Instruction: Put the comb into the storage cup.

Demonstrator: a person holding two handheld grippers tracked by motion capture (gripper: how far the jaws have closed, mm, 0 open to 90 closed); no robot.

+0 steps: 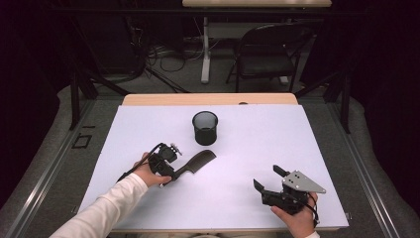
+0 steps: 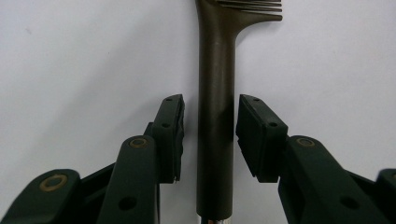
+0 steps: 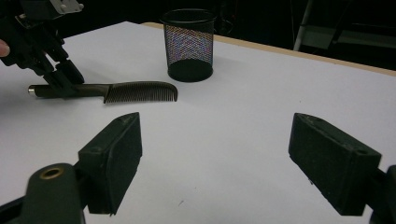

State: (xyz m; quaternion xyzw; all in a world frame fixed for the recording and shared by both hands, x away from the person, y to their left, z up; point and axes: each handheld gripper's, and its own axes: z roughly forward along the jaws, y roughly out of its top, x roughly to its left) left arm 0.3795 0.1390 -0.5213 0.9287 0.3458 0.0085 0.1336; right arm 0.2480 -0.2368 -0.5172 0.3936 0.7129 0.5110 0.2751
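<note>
Grasping step in hand. Left gripper (image 2: 209, 135) nearly closed around handle of dark brown plastic comb (image 1: 197, 162), flat on white table (image 1: 247, 148) at frame centre, narrow gaps beside pads. Right gripper (image 1: 269, 179) wide open, empty, lower right. Next, likely: full closure, then lift toward black mesh cup (image 1: 205, 127).

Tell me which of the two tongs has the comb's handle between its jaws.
The left tongs: the comb handle runs between its jaws. The right tongs stand wide apart over bare table.
</note>
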